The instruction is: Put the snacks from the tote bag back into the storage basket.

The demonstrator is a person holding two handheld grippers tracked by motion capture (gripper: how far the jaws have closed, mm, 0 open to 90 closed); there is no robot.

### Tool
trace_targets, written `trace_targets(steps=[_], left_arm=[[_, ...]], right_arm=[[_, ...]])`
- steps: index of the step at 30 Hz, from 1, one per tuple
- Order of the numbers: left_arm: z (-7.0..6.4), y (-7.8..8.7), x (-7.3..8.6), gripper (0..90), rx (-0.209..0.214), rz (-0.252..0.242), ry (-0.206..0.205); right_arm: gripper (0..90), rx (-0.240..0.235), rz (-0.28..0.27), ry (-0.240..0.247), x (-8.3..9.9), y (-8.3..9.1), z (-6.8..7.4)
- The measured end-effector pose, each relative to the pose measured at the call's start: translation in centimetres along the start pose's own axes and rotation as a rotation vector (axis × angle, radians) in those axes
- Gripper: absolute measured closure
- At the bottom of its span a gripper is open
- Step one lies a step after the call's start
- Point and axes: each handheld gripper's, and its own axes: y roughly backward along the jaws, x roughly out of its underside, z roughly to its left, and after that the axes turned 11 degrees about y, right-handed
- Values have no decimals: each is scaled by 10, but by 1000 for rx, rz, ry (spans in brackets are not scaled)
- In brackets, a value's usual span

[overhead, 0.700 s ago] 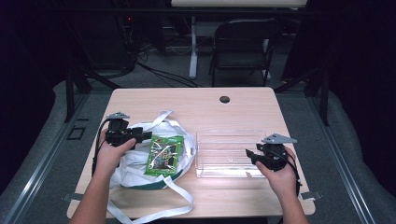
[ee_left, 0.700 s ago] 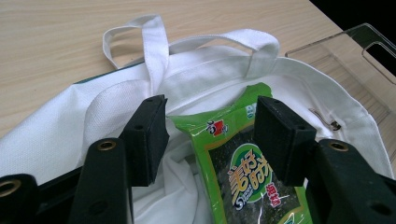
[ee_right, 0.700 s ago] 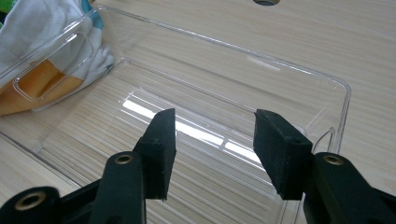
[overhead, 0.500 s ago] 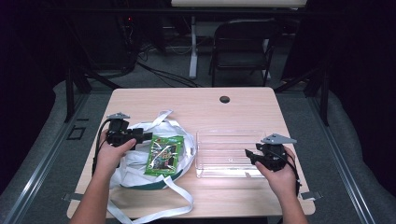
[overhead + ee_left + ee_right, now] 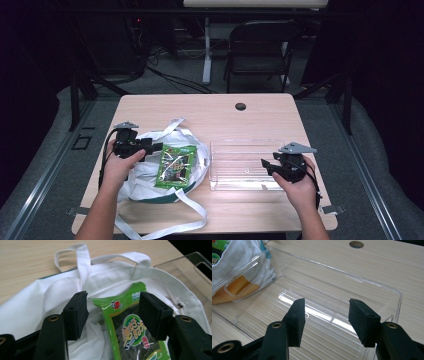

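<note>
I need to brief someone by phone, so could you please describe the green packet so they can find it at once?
On the wooden table, left of the clear tray, lies a white tote bag. The green packet rests on it: glossy and printed, the one colourful thing there.

Both forearms come in from 6 o'clock in the high view, left one angled toward 12, right one leaning a bit toward 11. Left hand grips the left gripper, which points at about 3 o'clock with its jaws spread wide apart, nothing between them. Right hand holds the right gripper, pointing roughly 9 o'clock, jaws also wide apart and not clamping anything.
</note>
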Motion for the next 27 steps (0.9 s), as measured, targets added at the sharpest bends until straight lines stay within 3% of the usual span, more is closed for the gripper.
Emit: trace_targets(steps=[5, 9, 14, 18, 20, 23, 27], left_arm=[[-1, 4, 1, 402, 7, -34, -11], [-4, 6, 0, 401, 16, -30, -29], [-6, 11, -2, 394, 62, -69, -6], [-3, 7, 10, 391, 67, -68, 3], [1, 0, 19, 391, 98, -56, 15], [4, -7, 24, 386, 94, -24, 14], [4, -10, 27, 374, 119, -21, 11]], right_arm=[[475, 14, -32, 7, -3, 3, 0], [472, 7, -61, 1, -4, 5, -1], [468, 3, -86, 7, -5, 5, -1], [465, 0, -101, 24, -7, 4, 2], [464, -1, -101, 33, -7, 4, 3], [465, -2, -104, 41, -8, 3, 5], [462, -8, -105, 51, -8, 1, 8]])
